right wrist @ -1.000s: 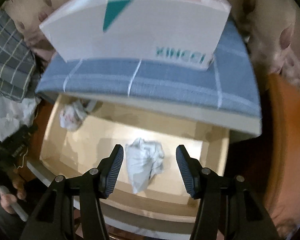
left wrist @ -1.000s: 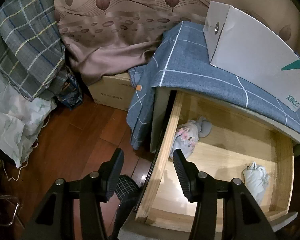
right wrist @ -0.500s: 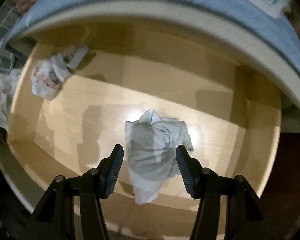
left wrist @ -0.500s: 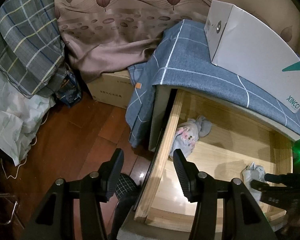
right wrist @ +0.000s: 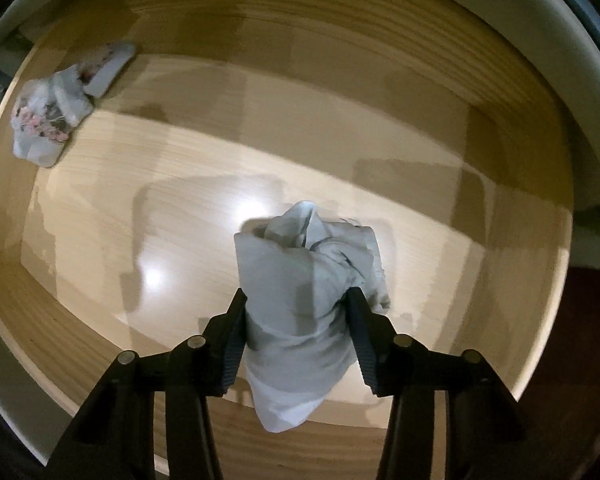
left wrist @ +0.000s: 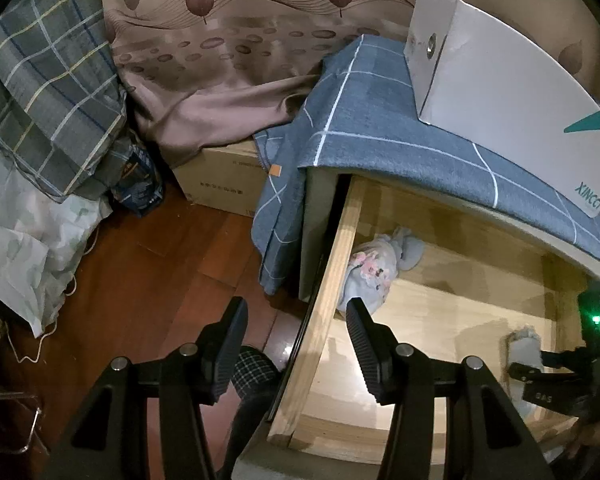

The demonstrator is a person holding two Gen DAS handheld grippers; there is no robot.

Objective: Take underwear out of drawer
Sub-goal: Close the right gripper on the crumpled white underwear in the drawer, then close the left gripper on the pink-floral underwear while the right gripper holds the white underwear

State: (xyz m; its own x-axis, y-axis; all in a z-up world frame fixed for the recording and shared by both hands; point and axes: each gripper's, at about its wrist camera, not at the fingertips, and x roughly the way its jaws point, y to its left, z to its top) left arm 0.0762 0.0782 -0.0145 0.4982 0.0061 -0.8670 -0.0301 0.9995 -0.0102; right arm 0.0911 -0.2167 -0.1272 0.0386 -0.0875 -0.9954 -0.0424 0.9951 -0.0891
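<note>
Drawer (right wrist: pixel 100 340): pale wood, pulled open from a cabinet; holds two bundles of underwear.

White underwear (right wrist: pixel 300 300): crumpled roll, toward the front right of the drawer floor. Between the fingers of the right gripper (right wrist: pixel 296 320), both pads pressed against its sides; cloth bulges above and hangs below the pads. Whether it rests on the drawer floor or is lifted cannot be told. In the left wrist view the same bundle (left wrist: pixel 524 346) shows at the drawer's right side with the right gripper (left wrist: pixel 534 364) on it.

Floral underwear (right wrist: pixel 48 124): pale with pink print, lying in the back left corner of the drawer, against the left wall, well apart from the white bundle. Also seen in the left wrist view (left wrist: pixel 372 272).

Left gripper (left wrist: pixel 296 336): jaws apart, holding nothing; it hovers above the drawer's left wall (left wrist: pixel 336 280), one finger over the floor (left wrist: pixel 140 280), the other over the drawer.

Blue cloth (left wrist: pixel 380 120): checked, draped over the cabinet top and down its left side.

White box (left wrist: pixel 508 92): stands on the blue cloth, green mark and lettering near its right end.

Cardboard box (left wrist: pixel 224 180): on the floor beside the cabinet, under a brown leaf-print curtain (left wrist: pixel 240 60).

Plaid bedding (left wrist: pixel 40 92): piled at the far left.
</note>
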